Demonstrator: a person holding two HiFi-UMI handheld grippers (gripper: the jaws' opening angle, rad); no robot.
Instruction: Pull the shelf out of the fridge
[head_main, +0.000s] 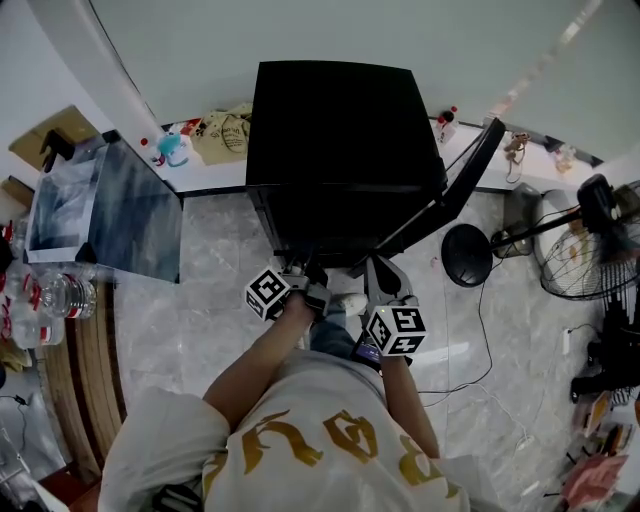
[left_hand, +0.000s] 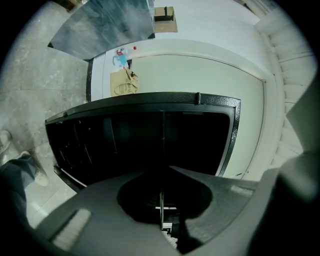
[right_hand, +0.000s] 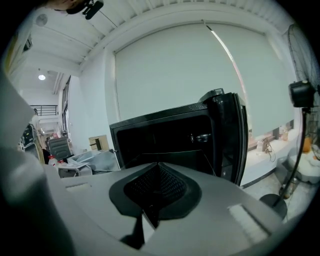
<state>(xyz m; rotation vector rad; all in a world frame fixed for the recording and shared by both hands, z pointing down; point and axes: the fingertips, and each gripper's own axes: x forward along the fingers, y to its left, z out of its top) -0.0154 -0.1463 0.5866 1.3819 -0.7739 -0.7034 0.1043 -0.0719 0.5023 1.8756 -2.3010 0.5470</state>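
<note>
Before one fridge (head_main: 340, 130), two claws (head_main: 298, 270) (head_main: 386, 278)

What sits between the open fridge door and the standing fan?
A round black base and, farther back, a grey object; the head view shows both.

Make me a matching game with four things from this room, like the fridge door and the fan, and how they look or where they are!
Things:
1. fridge door
2. standing fan
3. water bottles
4. person's shirt

Descriptions:
A. white with gold print
B. far left in the head view
C. swung open
D. far right in the head view

Pairs: 1-C, 2-D, 3-B, 4-A
</note>
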